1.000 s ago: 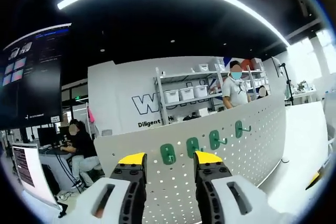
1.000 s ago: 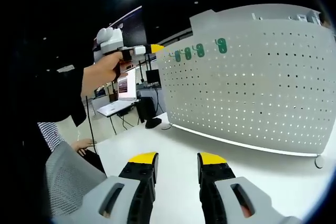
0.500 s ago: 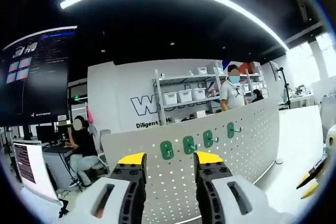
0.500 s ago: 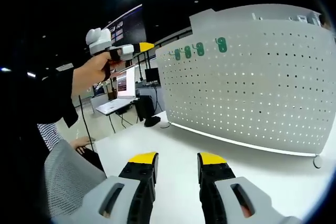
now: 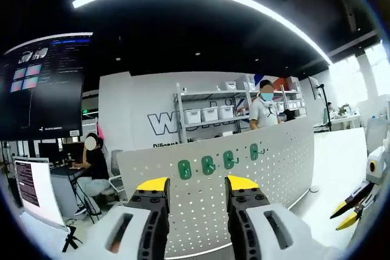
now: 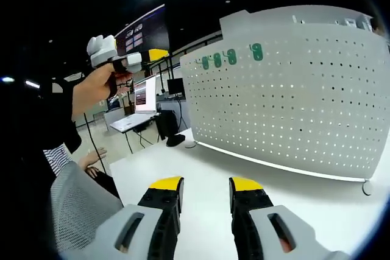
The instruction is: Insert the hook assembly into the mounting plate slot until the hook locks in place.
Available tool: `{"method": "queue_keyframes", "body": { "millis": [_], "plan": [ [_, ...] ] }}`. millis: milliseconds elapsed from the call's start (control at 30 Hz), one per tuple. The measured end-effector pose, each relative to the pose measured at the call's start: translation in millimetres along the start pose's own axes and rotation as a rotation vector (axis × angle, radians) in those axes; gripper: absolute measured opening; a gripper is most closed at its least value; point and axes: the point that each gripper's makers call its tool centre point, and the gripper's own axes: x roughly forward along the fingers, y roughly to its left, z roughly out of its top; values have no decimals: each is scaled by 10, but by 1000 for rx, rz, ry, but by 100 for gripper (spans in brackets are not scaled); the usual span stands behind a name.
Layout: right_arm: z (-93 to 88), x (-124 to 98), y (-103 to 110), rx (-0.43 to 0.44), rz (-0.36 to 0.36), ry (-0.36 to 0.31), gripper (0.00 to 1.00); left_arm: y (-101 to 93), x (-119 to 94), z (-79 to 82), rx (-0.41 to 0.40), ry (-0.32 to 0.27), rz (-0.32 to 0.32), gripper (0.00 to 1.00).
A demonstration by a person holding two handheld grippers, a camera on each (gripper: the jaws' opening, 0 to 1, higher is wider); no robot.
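Four green hooks (image 5: 216, 164) already sit along the top of the pegboard (image 6: 292, 101), so probably nothing's left to carry, which is why left gripper (image 5: 197, 185) and right gripper (image 6: 204, 185) both hang open and empty, well back.

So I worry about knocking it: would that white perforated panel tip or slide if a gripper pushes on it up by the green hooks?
The perforated panel stands tall and thin on the table, so a push high by the green hooks may well rock or tip it. A small foot shows at one bottom corner, so it might slide instead. It looks stiff rather than floppy.
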Motion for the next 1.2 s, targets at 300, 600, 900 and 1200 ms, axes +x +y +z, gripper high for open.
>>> {"method": "queue_keyframes", "body": {
  "millis": [300,600,900,1200],
  "plan": [
    [10,-11,9,-3,-1,-3,30,-190,-221,-85,-15,9,-36,37],
    [-7,-13,31,-7,4,5,30,-406,-430,-321,-25,55,-78,37],
    [-19,-17,43,-9,4,10,30,-640,-673,-599,-57,109,-125,37],
    [-24,-6,57,-11,7,13,30,-851,-848,-811,-81,141,-170,37]
  ]
}}
